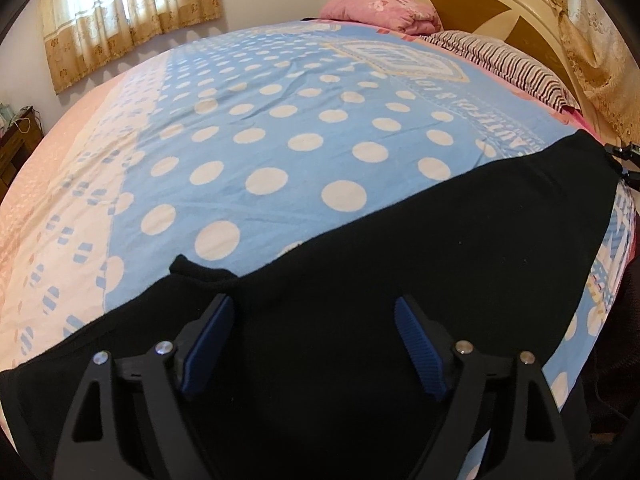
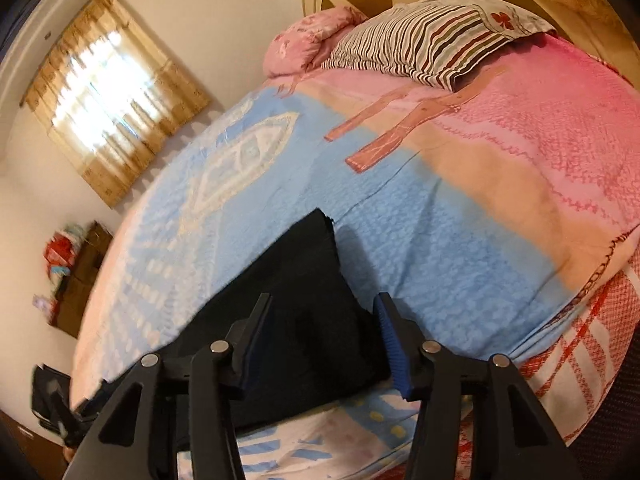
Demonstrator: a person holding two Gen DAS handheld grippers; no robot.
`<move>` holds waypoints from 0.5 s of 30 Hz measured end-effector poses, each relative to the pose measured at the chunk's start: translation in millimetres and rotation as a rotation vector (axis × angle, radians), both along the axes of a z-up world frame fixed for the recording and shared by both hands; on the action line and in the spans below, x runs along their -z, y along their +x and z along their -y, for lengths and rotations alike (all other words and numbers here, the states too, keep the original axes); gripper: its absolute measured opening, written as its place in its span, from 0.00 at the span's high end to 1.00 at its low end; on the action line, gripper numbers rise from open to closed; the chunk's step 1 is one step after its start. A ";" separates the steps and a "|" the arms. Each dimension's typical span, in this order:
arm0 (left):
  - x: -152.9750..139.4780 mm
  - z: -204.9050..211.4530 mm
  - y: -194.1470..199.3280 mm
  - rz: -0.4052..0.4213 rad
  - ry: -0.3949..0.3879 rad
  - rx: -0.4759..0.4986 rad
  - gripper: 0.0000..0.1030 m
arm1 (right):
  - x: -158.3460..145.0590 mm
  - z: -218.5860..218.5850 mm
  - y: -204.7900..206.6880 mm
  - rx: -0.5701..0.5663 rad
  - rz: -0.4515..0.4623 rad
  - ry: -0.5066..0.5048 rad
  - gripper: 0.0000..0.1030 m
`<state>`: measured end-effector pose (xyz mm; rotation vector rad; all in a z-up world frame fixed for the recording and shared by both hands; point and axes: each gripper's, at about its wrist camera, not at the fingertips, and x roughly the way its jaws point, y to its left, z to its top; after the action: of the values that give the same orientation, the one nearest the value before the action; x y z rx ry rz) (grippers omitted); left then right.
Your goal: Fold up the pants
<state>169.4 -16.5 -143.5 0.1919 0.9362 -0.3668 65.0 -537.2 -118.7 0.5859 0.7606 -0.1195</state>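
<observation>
Black pants (image 1: 400,248) lie flat across the near part of the bed, stretching from lower left to upper right in the left wrist view. My left gripper (image 1: 314,308) is open and empty, hovering over the pants' middle, with a small raised flap (image 1: 188,268) just ahead of its left finger. In the right wrist view one end of the pants (image 2: 304,280) lies under my right gripper (image 2: 322,306), which is open with its fingers either side of the cloth. The right gripper also shows at the far right edge of the left wrist view (image 1: 626,160).
The bed has a blue polka-dot cover (image 1: 260,128) with pink borders. A striped pillow (image 2: 432,36) and a pink folded quilt (image 1: 380,10) lie by the wooden headboard (image 1: 480,0). A curtained window (image 2: 108,92) and a dark cabinet (image 2: 80,272) are beyond the bed.
</observation>
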 end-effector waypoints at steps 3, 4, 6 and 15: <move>-0.2 1.2 0.0 -0.002 0.000 -0.001 0.18 | 1.4 2.3 4.5 -0.007 -0.021 0.014 0.55; -0.2 1.2 0.0 -0.003 -0.002 -0.001 0.18 | 1.3 4.1 5.6 -0.004 -0.029 0.019 0.58; -0.9 1.5 -0.5 -0.007 -0.011 0.000 0.17 | 2.0 7.8 6.7 -0.002 -0.042 0.027 0.71; -8.6 4.6 -9.7 -0.009 -0.048 0.019 0.17 | -24.0 -13.6 -9.4 -0.036 0.050 0.029 0.86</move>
<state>159.7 -21.1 -134.9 0.1553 0.9342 -0.4072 55.6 -523.7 -94.7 0.6002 0.7252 -0.0609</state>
